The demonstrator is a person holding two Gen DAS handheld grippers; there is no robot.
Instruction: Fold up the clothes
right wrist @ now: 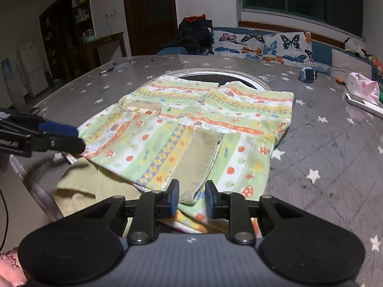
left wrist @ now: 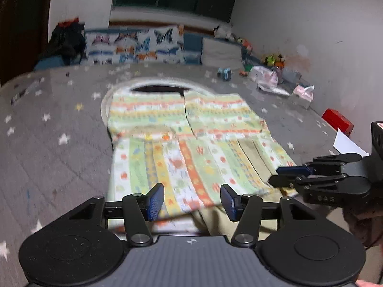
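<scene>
A pale green, orange and white patterned children's garment (right wrist: 191,129) lies spread across the middle of the frame on a grey tabletop printed with white stars (right wrist: 335,148). The black right gripper with blue pads (right wrist: 190,198) fills the bottom centre, its fingers apart around a beige ribbed cuff (right wrist: 201,165). At the left edge, the black left gripper (right wrist: 59,136) touches the garment's side. A butterfly-print cushion (right wrist: 263,43) sits at upper right.

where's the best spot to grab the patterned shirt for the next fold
Probably the near hem of the patterned shirt, coming in low from the table edge. The hem hangs loose past that edge, so the right tongs can close on it without digging under flat cloth. Left tongs take the other near corner.
</scene>
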